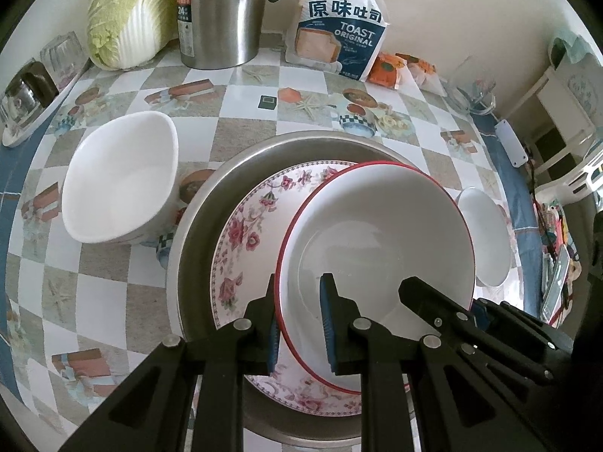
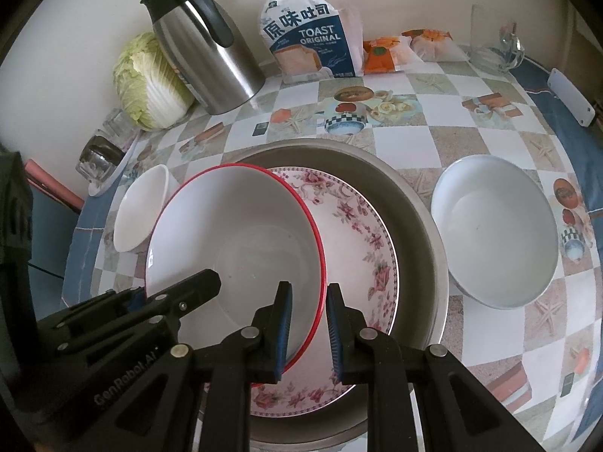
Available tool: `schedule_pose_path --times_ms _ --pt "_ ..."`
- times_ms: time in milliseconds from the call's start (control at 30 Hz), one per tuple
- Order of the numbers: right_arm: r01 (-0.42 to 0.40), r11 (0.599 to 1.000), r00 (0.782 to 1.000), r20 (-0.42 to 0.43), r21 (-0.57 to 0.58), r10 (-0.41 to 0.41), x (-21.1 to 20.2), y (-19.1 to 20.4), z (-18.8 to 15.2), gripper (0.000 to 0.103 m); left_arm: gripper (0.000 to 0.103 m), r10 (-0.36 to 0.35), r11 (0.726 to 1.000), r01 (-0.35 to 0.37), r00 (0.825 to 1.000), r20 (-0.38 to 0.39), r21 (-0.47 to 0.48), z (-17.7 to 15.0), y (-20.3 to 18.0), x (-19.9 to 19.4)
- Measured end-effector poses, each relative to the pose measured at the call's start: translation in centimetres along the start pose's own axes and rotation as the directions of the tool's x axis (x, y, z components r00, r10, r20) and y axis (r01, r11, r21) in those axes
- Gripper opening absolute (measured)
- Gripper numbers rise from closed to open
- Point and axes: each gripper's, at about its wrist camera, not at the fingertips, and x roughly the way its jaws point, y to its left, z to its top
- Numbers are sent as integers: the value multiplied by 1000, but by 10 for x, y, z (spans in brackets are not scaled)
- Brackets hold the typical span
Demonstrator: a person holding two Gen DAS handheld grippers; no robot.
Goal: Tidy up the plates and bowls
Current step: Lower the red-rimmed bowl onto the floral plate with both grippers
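With the red-rimmed plate [image 1: 377,245] stacked on the floral plate [image 1: 248,233] in the metal basin [image 1: 188,226] mid-desk, both grippers' fingers straddled its near rim, apart, while two white bowls [image 2: 493,229] awaited stacking.

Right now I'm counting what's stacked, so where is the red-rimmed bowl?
The red-rimmed bowl sits tilted on the floral plate inside the metal basin, mid-table, its rim between the fingers of both the left gripper and right gripper.
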Motion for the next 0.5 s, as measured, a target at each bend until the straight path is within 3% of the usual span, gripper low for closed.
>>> schedule_pose_path --times_ms 500 --pt "-10 999 1000 6 39 10 3 1 5 23 18 -47 996 46 999 -10 -73 5 11 3"
